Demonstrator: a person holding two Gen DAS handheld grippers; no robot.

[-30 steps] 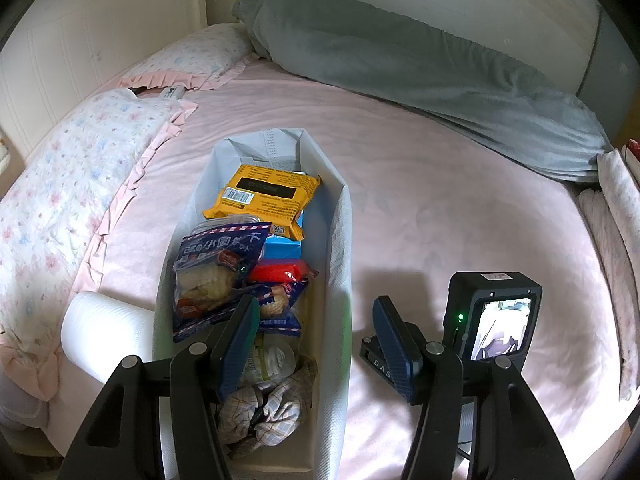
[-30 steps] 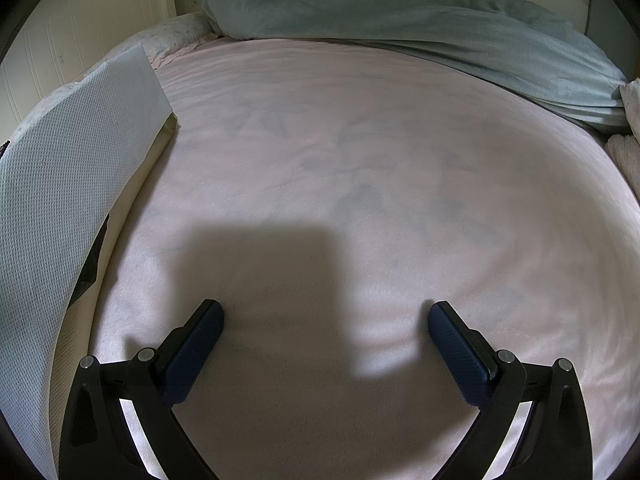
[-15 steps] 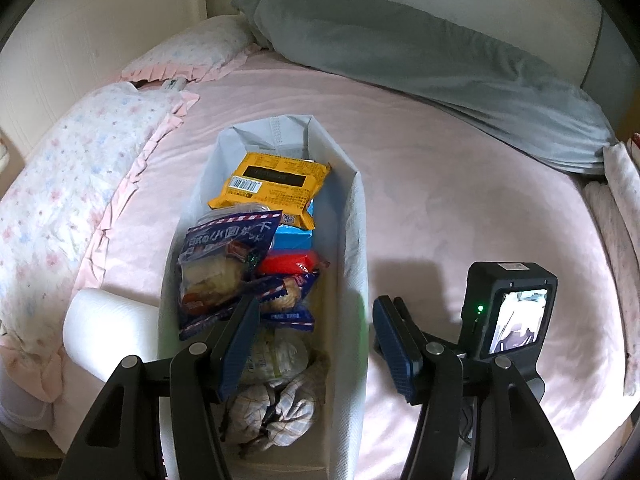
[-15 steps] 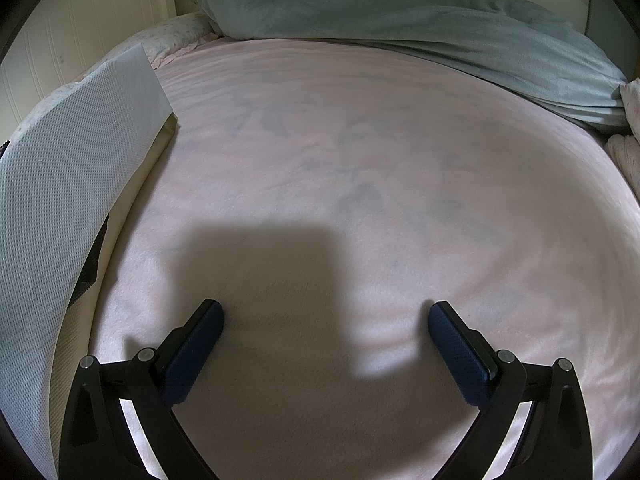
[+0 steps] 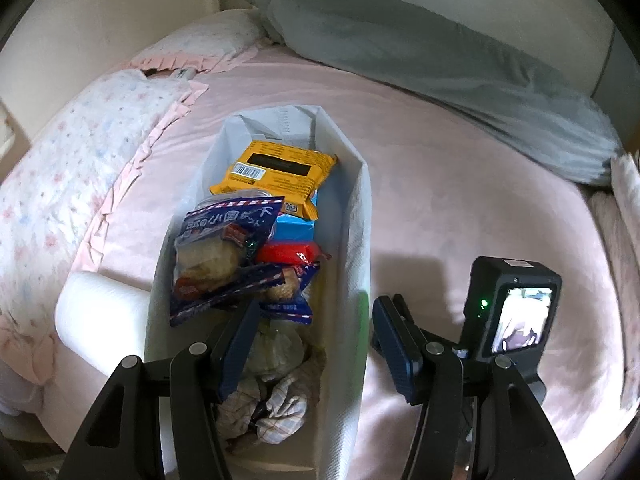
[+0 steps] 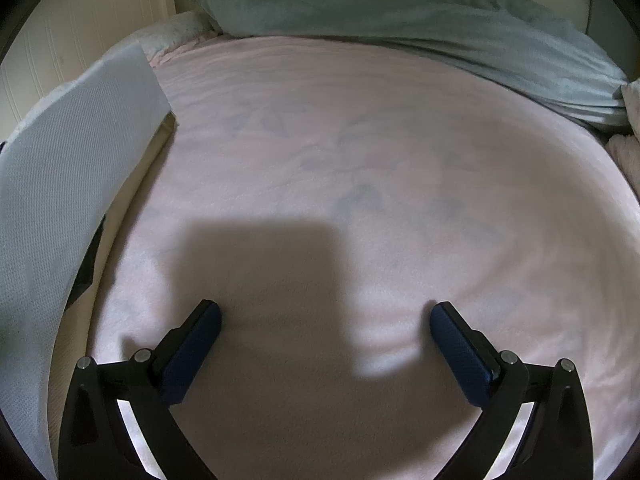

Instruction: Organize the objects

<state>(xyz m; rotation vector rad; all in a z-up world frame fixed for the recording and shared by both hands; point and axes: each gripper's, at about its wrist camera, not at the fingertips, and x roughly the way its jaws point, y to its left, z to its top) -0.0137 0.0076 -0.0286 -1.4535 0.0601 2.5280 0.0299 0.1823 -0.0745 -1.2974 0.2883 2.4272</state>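
Note:
A long white fabric bin stands on the pink bed. It holds a yellow packet, a blue box, a red packet, a blue snack bag and a checked cloth. My left gripper is open and straddles the bin's right wall near its front end; one finger is inside over the snacks, the other outside. My right gripper is open and empty, low over the bare sheet, with the bin's wall to its left. Its camera body shows in the left wrist view.
A white paper roll lies against the bin's left side. Floral pillows line the left edge of the bed. A long grey bolster runs along the headboard and appears too in the right wrist view. Pink sheet spreads right of the bin.
The left wrist view has shifted slightly, so the bin sits a little higher and further right in it. Its jaws kept the same gap. The right gripper has not moved.

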